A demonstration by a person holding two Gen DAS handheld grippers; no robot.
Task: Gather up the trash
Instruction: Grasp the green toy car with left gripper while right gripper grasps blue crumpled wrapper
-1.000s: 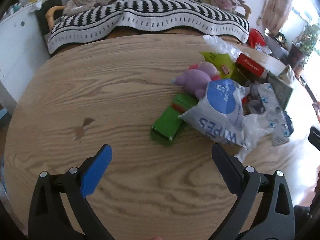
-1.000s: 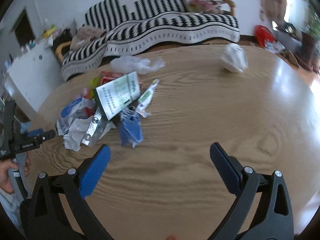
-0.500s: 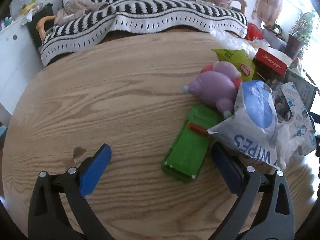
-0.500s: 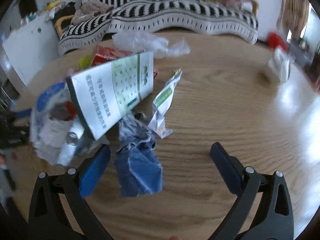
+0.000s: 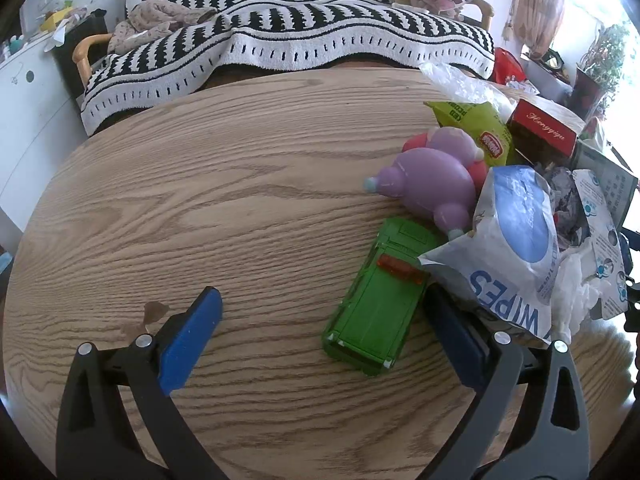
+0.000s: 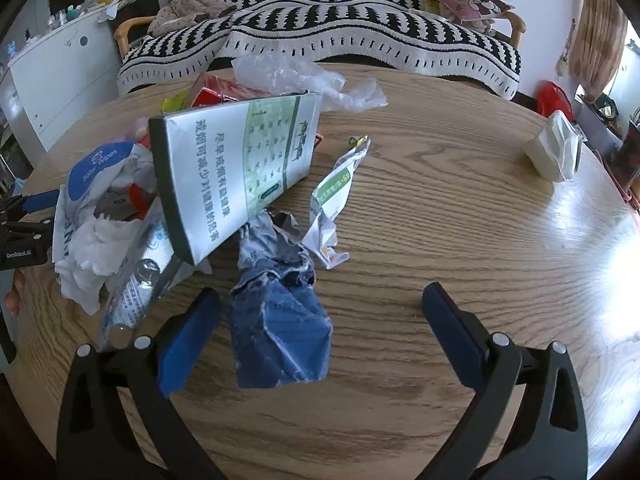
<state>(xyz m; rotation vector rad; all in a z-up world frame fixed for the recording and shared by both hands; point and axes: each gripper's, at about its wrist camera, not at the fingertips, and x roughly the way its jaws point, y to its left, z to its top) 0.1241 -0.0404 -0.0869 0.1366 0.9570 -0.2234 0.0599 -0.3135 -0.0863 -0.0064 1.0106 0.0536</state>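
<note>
Wipes pack (image 5: 516, 240) torn open, tissue (image 6: 92, 252) beside

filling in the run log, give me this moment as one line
left gripper: open, at green toy car | right gripper: open, around crumpled blue wrapper | nothing held

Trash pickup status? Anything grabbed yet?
Nothing collected yet. Both tongs are open and empty: left tongs straddle the green toy car, right tongs straddle the crumpled blue wrapper. The wipes pack, carton and remaining litter remain on the table.
</note>
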